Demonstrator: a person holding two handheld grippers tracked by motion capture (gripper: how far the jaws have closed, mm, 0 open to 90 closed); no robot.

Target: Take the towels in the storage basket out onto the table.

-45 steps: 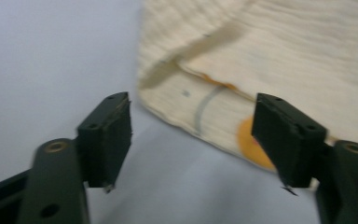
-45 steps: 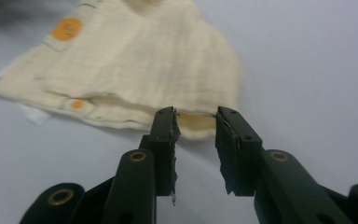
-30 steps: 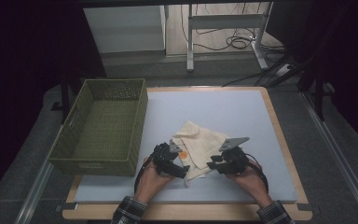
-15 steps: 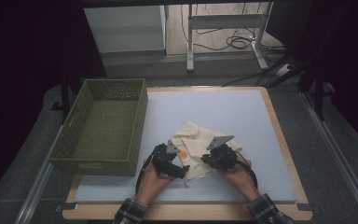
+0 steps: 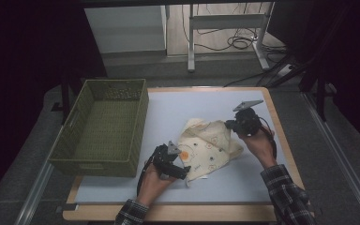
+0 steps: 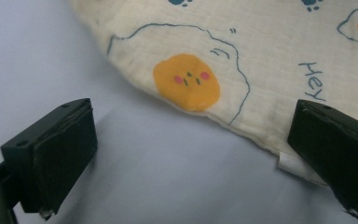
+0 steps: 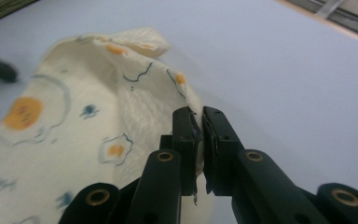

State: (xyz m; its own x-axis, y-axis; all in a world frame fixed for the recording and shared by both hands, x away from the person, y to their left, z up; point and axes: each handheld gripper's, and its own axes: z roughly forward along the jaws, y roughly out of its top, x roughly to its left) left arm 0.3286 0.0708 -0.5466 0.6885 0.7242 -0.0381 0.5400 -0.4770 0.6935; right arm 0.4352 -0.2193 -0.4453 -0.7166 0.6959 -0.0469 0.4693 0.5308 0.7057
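Nearest the person, the left gripper [image 5: 183,171] sits low over the pale blue table [image 5: 178,112], held in the left hand [image 5: 152,185]. Its two black jaws stand wide apart and hold nothing. In the left gripper view, one blocky, matte jaw rests over bare table, while the other lies at the near edge of the cloth [image 6: 242,51], over a small white label [image 6: 291,164] that pokes out from the hem; whether that jaw touches the fabric cannot be told.

The cloth [image 5: 206,146] is a cream, soft, slightly crinkled square of woven fabric, rumpled into a loose heap near the middle of the table. It is printed with fried eggs outlined in dark blue, with orange yolks, one bearing a tiny face, and the word "Hey". It lies between the two grippers.

Further back and to the right, the right gripper [image 5: 232,125], held in the right hand [image 5: 262,145], has its jaws pressed nearly together on the far right edge of the cloth. In the right gripper view, a thin fold of fabric [image 7: 196,119] is pinched between the jaw tips and lifted a little, so the cloth slopes away from it.

Along the left side of the table stands a green woven basket [image 5: 140,122], rectangular, well apart from the cloth.
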